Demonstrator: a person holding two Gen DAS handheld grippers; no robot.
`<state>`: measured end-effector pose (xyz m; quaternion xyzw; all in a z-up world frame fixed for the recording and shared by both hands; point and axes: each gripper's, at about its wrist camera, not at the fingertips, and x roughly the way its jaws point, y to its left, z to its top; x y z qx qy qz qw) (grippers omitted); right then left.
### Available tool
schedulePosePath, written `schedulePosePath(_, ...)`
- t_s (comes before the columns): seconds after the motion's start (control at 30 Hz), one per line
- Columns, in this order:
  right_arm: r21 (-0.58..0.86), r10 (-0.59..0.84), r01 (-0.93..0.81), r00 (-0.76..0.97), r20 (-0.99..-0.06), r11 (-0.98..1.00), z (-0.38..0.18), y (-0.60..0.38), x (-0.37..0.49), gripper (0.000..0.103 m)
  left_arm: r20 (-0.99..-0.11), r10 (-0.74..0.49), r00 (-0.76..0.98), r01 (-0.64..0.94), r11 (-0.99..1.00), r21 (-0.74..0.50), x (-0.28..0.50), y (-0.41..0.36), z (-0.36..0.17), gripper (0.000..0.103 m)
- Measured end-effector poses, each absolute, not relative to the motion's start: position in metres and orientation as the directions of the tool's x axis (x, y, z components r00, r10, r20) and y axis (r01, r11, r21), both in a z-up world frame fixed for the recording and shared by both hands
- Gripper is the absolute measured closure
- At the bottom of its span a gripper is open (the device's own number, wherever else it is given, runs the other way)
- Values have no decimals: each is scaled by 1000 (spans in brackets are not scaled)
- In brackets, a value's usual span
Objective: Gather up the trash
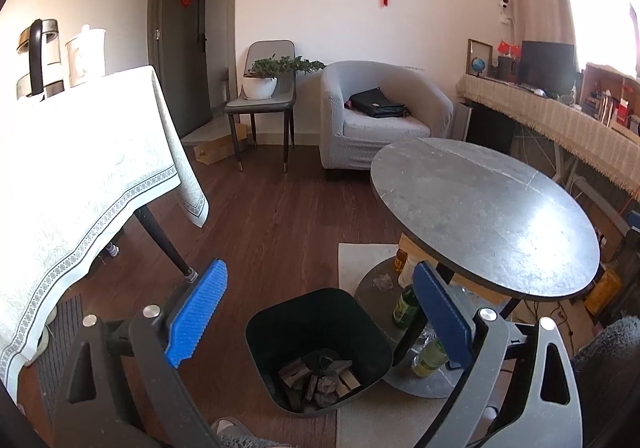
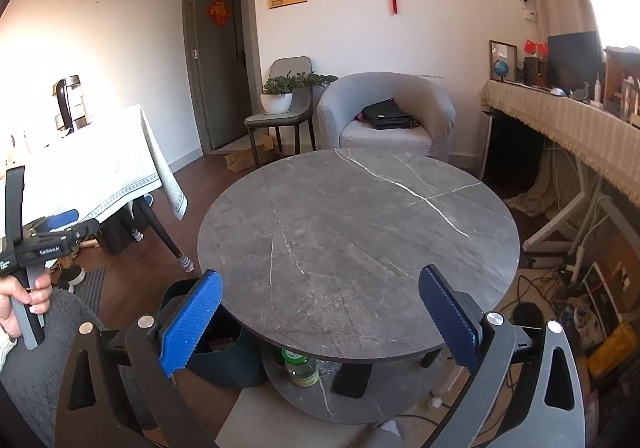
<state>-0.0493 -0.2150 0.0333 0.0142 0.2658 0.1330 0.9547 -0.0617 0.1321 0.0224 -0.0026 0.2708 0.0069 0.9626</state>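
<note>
White "GenRobot.AI" lettering on the left gripper [image 2: 60, 244] body; wall hangings' characters too blurred.

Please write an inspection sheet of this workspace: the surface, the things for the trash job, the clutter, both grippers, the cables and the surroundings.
Surface: round grey marble table, top bare.
Job's things: dark green trash bin on the floor beside the table, scraps at its bottom.
Clutter: green bottles and a crumpled scrap on the table's lower shelf.
Grippers: left gripper open above the bin, nothing between its blue pads; right gripper open over the table edge, nothing held.
Cables: tangled cables on the floor at the right, under the long side table.
Surroundings: grey armchair with a black bag, chair with a potted plant, table with a white cloth.
</note>
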Motion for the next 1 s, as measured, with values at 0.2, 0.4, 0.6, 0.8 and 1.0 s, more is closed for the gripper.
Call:
schedulePosePath(0.2,73,249,-247,824,-509,966,34,-208,-51,4,-534,14,845,2,1000,29,-61,125,18,7)
schedulePosePath(0.4,69,242,-242,820,-518,968,31,-204,-49,4,-551,19,834,12,999,53,-58,118,13,6)
schedulePosePath(0.6,71,242,-241,818,-522,968,31,-203,-48,4,-547,27,837,11,998,67,-60,116,12,6)
schedulePosePath(0.8,61,239,-244,815,-528,968,30,-201,-47,4,-547,20,837,0,999,36,-60,121,13,6)
schedulePosePath(1.0,71,245,-246,811,-531,967,31,-201,-45,4,-553,19,833,-4,1000,29,-58,121,14,6)
